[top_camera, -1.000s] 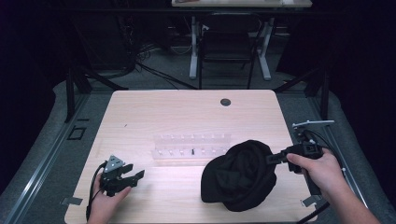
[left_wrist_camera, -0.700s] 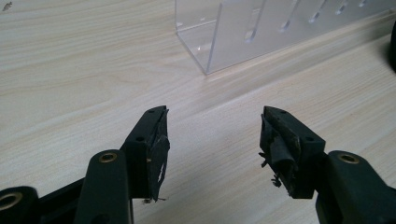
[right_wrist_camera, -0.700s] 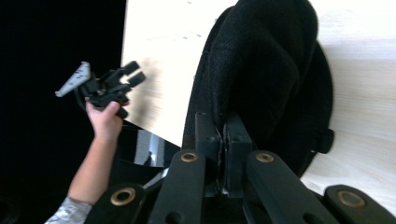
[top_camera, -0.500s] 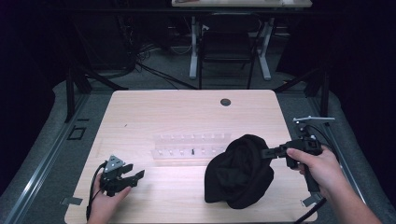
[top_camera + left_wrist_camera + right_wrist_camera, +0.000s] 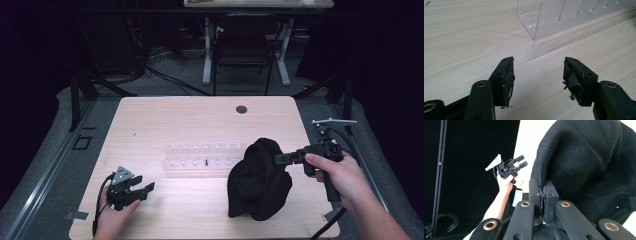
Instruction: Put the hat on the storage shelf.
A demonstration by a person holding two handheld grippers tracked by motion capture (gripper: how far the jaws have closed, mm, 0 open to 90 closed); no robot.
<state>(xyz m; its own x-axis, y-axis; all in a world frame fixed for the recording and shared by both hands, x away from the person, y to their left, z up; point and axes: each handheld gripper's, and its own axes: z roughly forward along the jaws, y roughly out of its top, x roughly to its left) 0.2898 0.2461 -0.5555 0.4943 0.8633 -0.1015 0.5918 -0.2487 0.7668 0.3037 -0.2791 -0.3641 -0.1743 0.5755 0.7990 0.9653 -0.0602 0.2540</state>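
Right gripper (image 5: 278, 158) sits over the right part of the table (image 5: 200, 120), held level, jaws pointing toward the table's middle. Jaws pressed together on a fold of a black knit cloth (image 5: 260, 182). In the right gripper view the two pads meet with an edge of the cloth (image 5: 584, 165) pinched between them; the rest of the fabric bulks up above and to the right of the jaws.

In the high view, the cloth hangs from the pinch point as a bunched, rounded mass. Its lower part rests on the tabletop near the front edge. Its upper left side overlaps the right end of a clear plastic rack (image 5: 200, 157), which lies across the middle of the table.

Left gripper (image 5: 142, 189) rests low at the front left corner of the table, in the person's left hand (image 5: 112, 217), well apart from the cloth. Jaws wide apart, nothing between them. The left gripper view shows bare wood between the two worn pads, with the near end of the clear rack (image 5: 554, 17) ahead of them, not touching. The right gripper view also picks up the left gripper (image 5: 520, 162) farther off, jaws parted, hand wrapped round its handle.

A small round hole (image 5: 241, 109) sits in the tabletop near the far edge. A chair (image 5: 242, 47) stands on the floor beyond the table.
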